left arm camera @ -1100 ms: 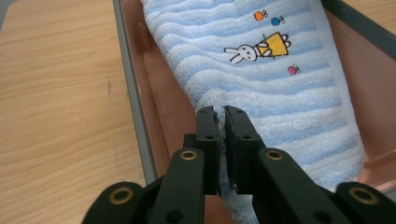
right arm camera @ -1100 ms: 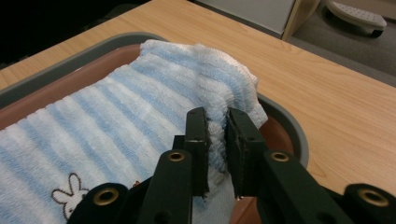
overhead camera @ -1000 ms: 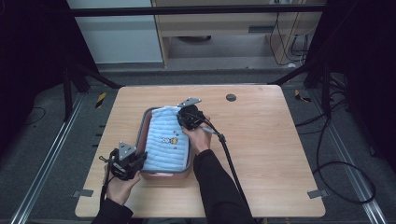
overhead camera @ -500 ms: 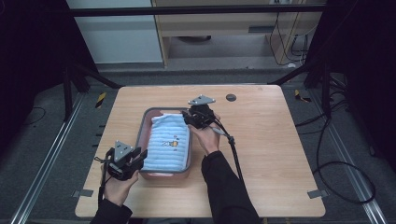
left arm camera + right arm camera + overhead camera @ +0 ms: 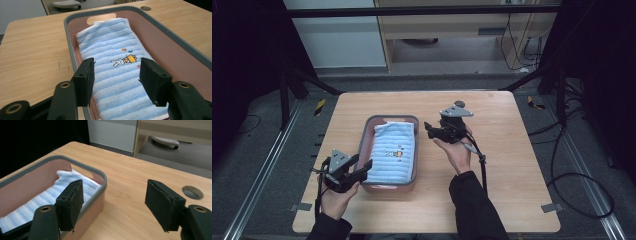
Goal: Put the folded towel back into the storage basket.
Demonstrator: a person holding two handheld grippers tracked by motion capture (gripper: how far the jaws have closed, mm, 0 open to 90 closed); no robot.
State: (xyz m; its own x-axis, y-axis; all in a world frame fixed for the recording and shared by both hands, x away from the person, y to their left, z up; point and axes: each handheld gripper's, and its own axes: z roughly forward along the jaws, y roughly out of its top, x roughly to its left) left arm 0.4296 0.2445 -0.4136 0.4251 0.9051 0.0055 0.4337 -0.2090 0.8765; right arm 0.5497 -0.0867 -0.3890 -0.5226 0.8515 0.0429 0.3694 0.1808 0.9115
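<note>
A folded blue-and-white striped towel with a small rabbit picture lies in a pink basin with a grey rim, left of the table's middle. My left gripper hovers at the basin's near left corner; its jaws have just been opening and stand open above the towel, nothing pressed between them. My right gripper is to the right of the basin, above bare table. Its jaws have also just been opening, and they are open and empty. The right gripper view has the basin and the towel at its left.
The basin sits on a light wooden table; a round cable hole lies near its far edge. Bare table spreads to the right and front of the basin. Dark floor, rails and cables surround the table.
My right gripper has let go of the towel's far end and moved right, off the basin. My left gripper has opened at the basin's near corner. The towel now lies flat in the basin.
</note>
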